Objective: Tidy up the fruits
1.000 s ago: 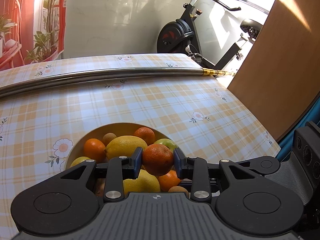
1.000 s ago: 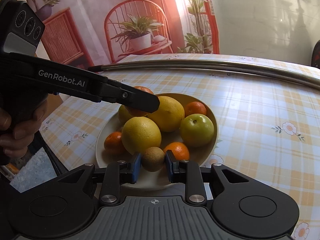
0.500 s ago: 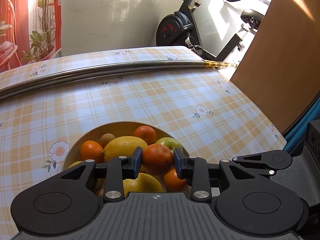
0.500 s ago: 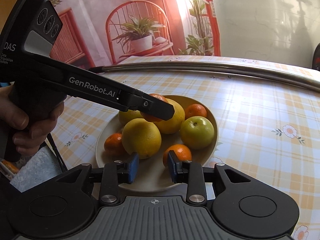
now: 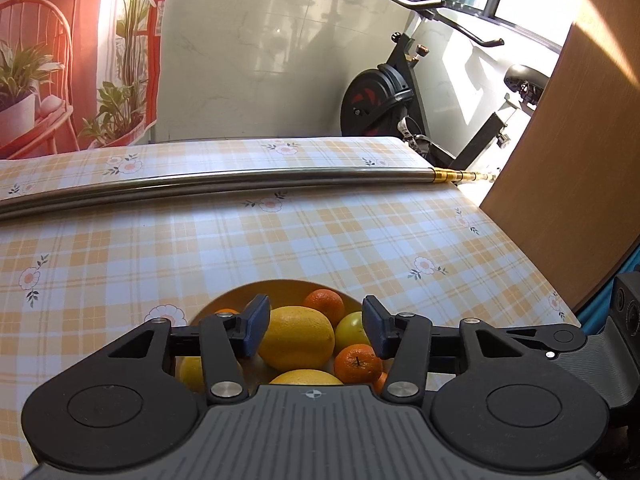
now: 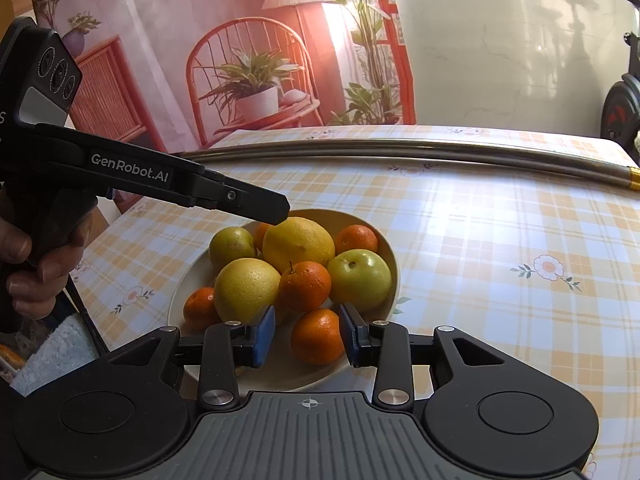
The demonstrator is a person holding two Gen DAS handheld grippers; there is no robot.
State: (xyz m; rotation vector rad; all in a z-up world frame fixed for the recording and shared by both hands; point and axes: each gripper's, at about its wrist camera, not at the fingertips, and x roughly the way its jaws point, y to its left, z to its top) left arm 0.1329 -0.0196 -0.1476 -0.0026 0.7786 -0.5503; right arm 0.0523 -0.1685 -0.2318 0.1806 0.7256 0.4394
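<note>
The fruits lie piled in a cream bowl (image 6: pixel 394 268) at the lower centre of the frame, on the checked tablecloth (image 6: pixel 500 240). A stemmed orange (image 6: pixel 305 286) rests between yellow citrus and a green apple (image 6: pixel 359 280). The left gripper (image 5: pixel 314 330) and the right gripper (image 6: pixel 307 336) both stand open, holding nothing.

"GenRobot.AI" in white letters along side of left gripper (image 6: pixel 240 200), right wrist view. Lone "S" at frame's left edge; rest cut off.
</note>
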